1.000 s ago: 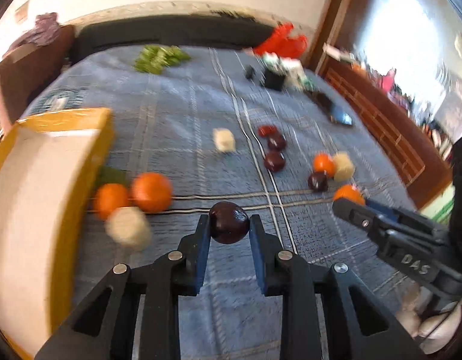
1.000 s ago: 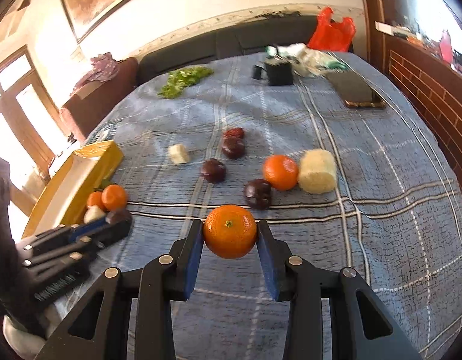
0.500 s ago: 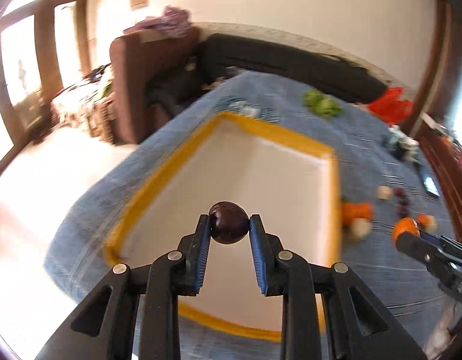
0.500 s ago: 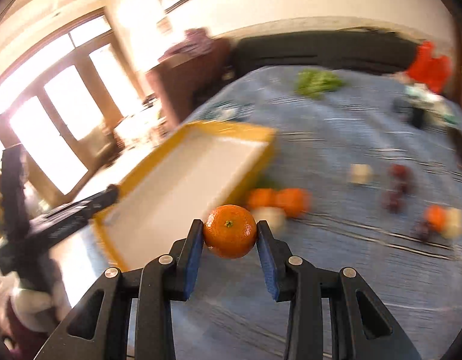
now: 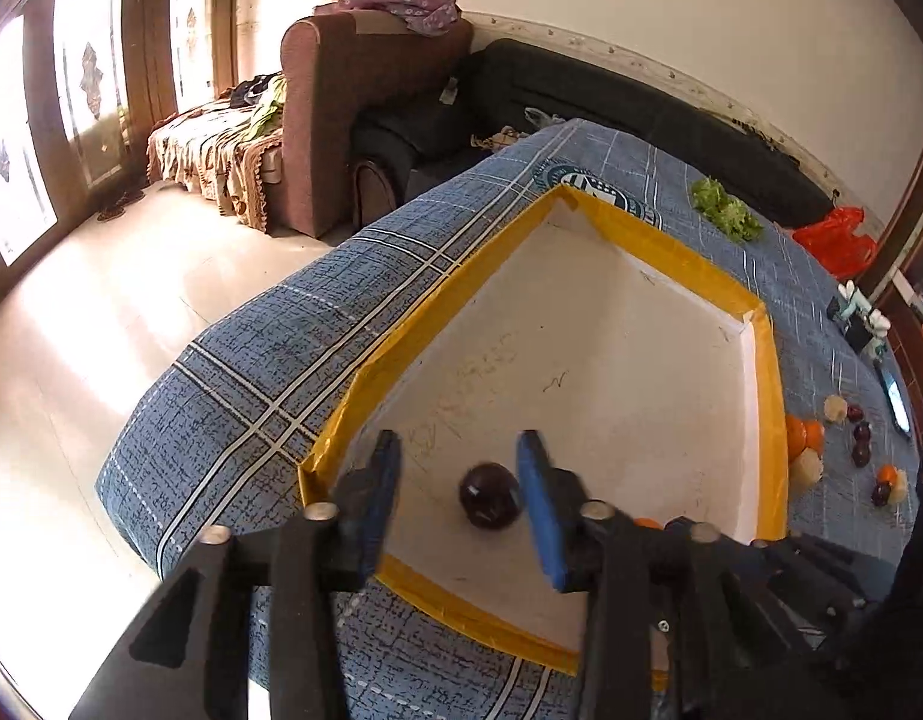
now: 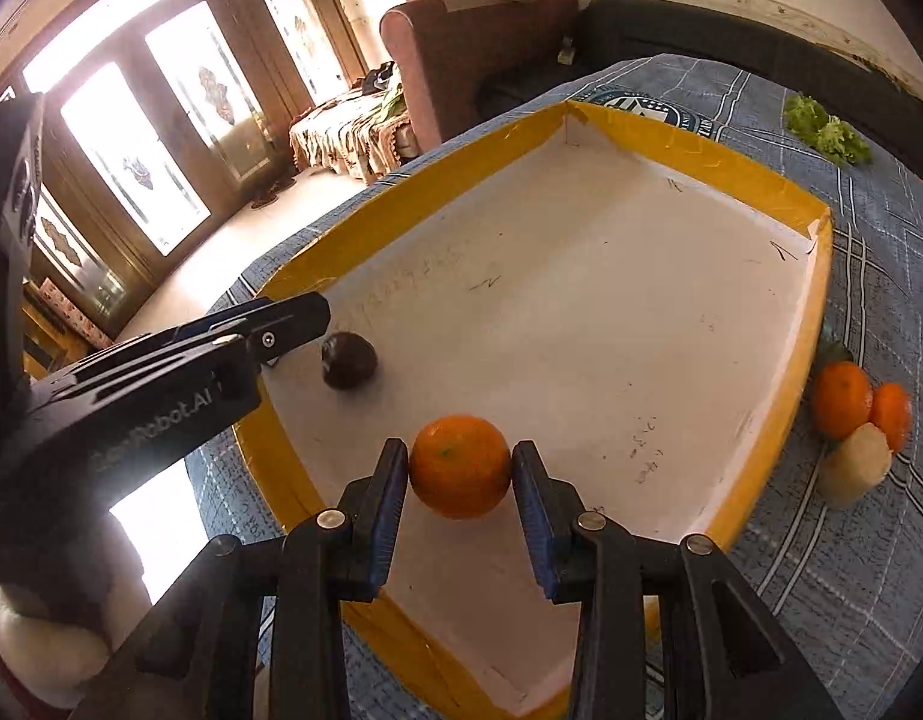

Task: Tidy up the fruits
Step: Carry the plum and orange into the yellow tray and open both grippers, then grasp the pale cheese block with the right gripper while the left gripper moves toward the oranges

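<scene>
Hovering over the yellow-rimmed tray [image 6: 689,147], I have my left gripper [image 5: 458,489] spread with the dark plum [image 5: 489,495] resting loose on the tray floor, while my right gripper [image 6: 460,474] pinches the mandarin [image 6: 459,465] low, ready for release beside it.

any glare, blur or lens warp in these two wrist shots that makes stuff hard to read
Left wrist view: sunlit floor and door panes blow out white, fisheye bows the yellow-rimmed tray, but the dark plum between the open left gripper reads sharp. Right wrist view: windows glare, edges curve, the orange in the right gripper stays crisp.
</scene>
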{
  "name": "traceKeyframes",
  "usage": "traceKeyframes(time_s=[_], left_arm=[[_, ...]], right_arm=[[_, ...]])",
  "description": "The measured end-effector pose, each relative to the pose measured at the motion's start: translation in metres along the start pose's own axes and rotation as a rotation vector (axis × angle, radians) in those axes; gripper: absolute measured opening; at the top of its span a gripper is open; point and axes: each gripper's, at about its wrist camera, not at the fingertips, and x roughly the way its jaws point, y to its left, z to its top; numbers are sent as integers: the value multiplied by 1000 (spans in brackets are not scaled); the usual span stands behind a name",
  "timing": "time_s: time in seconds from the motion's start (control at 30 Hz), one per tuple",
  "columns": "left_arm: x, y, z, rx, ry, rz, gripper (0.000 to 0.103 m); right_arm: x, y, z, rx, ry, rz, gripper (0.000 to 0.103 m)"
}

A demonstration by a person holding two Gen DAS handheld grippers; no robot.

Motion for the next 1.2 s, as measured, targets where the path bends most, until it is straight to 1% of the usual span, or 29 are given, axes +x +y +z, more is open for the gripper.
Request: traceKeyframes(time_s=[0.03, 0.13, 0.17, 0.2, 0.23, 0.27, 0.3, 0.37, 0.4, 0.43, 0.5, 0.57, 0.63, 0.8, 0.83, 0.87, 0.9, 0.97, 1.03, 1.1, 1.13, 1.17, 1.2], left_arm=[[-4, -1, -1, -12, -11, 3, 55], [-14, -3, -5, -24, -38, -4, 57], [-18, -2, -6, -30, -47, -9, 58], [-23, -1, -7, -38, -57, -18, 59], [-29, -1, -9, -47, -71, -31, 62], [-35, -1, -10, -57, -85, -46, 65], [-38, -3, -11, -60, -94, -56, 66], [-43, -10, -13, -47, -114, -77, 67], [-43, -14, -13, -34, -121, -80, 67], [-42, -19, -13, -17, -126, -82, 68], [-38, -26, -14, -5, -119, -78, 68], [-33, -31, -13, -13, -102, -90, 68], [-34, -35, -14, -12, -94, -97, 68], [-42, -44, -15, 8, -107, -118, 68], [-42, -47, -16, 14, -107, -123, 69], [-42, -49, -16, 18, -105, -125, 69], [-41, -51, -17, 21, -102, -130, 69], [-41, -55, -19, 27, -95, -146, 69], [-41, -60, -21, 39, -92, -154, 69], [-41, -65, -22, 48, -87, -167, 69], [-42, -68, -22, 53, -86, -175, 69], [-42, -70, -23, 58, -85, -182, 69], [-42, -73, -25, 64, -83, -190, 69]], right_arm=[[-1, 1, -1, 0, -2, 6, 42], [-19, -2, 1, 4, -31, 21, 43], [-31, -7, 3, 14, -54, 28, 44], [-44, -16, 6, 30, -78, 37, 47], [-60, -33, 7, 62, -115, 40, 49], [-74, -46, 8, 90, -144, 24, 53], [-85, -63, 9, 122, -172, -8, 55], [-102, -98, 6, 176, -206, -95, 55], [-105, -116, 4, 200, -203, -143, 55], [-106, -135, 0, 234, -192, -185, 55], [-102, -154, -5, 265, -174, -201, 56], [-94, -167, -7, 281, -152, -212, 56], [-85, -173, -5, 279, -140, -215, 56], [-57, -173, 11, 238, -128, -264, 56], [-53, -171, 14, 220, -130, -282, 61], [-49, -169, 15, 204, -124, -296, 76], [-44, -166, 15, 192, -107, -302, 85], [-40, -167, 12, 162, -72, -348, 85], [-44, -169, 6, 157, -43, -319, 81], [-54, -174, -4, 179, -19, -272, 55], [-59, -178, -10, 197, -6, -267, 51], [-65, -182, -14, 214, -11, -268, 51], [-71, -187, -21, 229, -1, -298, 51]])
